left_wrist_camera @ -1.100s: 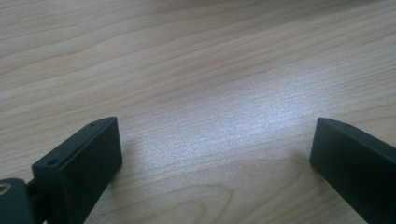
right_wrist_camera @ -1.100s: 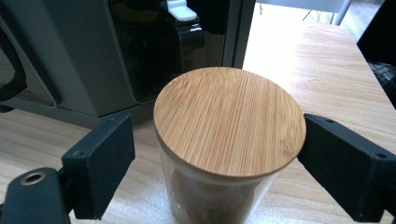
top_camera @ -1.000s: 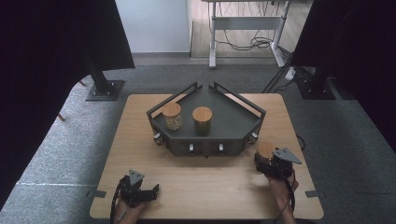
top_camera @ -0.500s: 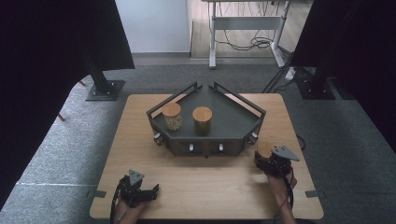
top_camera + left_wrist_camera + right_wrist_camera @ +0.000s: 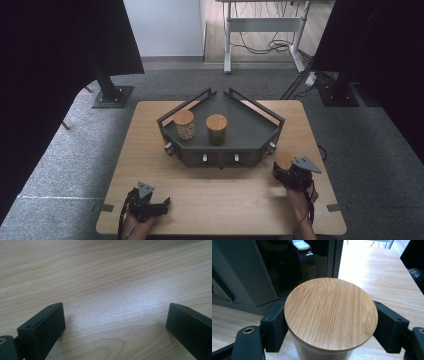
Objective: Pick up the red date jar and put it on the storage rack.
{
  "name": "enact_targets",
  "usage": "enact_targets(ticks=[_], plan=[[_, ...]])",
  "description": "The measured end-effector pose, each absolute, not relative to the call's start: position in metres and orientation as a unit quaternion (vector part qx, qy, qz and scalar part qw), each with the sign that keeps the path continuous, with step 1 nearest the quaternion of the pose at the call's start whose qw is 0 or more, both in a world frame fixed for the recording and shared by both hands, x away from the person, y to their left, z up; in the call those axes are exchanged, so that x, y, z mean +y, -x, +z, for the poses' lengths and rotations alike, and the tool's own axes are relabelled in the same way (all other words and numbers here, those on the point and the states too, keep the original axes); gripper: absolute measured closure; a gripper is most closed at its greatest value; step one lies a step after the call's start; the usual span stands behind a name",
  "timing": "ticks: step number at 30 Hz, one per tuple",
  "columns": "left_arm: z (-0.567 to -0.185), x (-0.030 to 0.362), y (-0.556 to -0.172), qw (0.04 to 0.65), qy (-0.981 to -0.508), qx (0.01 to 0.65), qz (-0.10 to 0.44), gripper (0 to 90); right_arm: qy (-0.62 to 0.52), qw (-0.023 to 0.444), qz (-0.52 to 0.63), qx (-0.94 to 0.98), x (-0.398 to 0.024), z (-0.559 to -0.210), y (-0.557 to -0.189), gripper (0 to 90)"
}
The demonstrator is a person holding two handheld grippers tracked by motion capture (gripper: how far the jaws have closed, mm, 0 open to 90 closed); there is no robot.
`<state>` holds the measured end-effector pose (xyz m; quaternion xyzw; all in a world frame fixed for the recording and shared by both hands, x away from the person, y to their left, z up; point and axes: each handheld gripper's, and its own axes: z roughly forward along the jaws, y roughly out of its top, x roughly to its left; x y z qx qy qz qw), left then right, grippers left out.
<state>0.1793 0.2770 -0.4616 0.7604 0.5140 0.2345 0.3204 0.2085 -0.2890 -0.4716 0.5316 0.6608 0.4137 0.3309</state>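
Observation:
A glass jar with a round bamboo lid (image 5: 329,312) stands on the wooden table just right of the dark tray's front corner. My right gripper (image 5: 330,325) is shut on it: the two black pads (image 5: 274,325) press the jar's sides just under the lid, and the jaws have just been closing on it. From the high view the same jar (image 5: 282,159) sits in front of my right gripper (image 5: 286,168). Near the table's front left edge, my left gripper (image 5: 163,204) rests low over bare wood. Its jaws stand wide apart with nothing between them (image 5: 115,322).
A dark grey angular tray (image 5: 250,127) with low rails sits at the table's middle back. It carries two more bamboo-lidded jars, one at left (image 5: 183,123) and one beside it (image 5: 216,128). Knobs line the tray's front face. A wooden table (image 5: 220,195) stretches between the hands.
The right gripper's jaws have closed around the jar by the tray's right corner. Both hands stayed where they were, and the left gripper is unchanged.

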Motion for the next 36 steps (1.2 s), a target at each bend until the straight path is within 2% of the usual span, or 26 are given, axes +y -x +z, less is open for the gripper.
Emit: enact_targets(ticks=[36], plan=[[-0.462,0.277,-0.179,0.320,-0.760,0.514,0.234,2.0,-0.508,0.348,0.421,0.666,-0.283,-0.460,-0.188,22.7]])
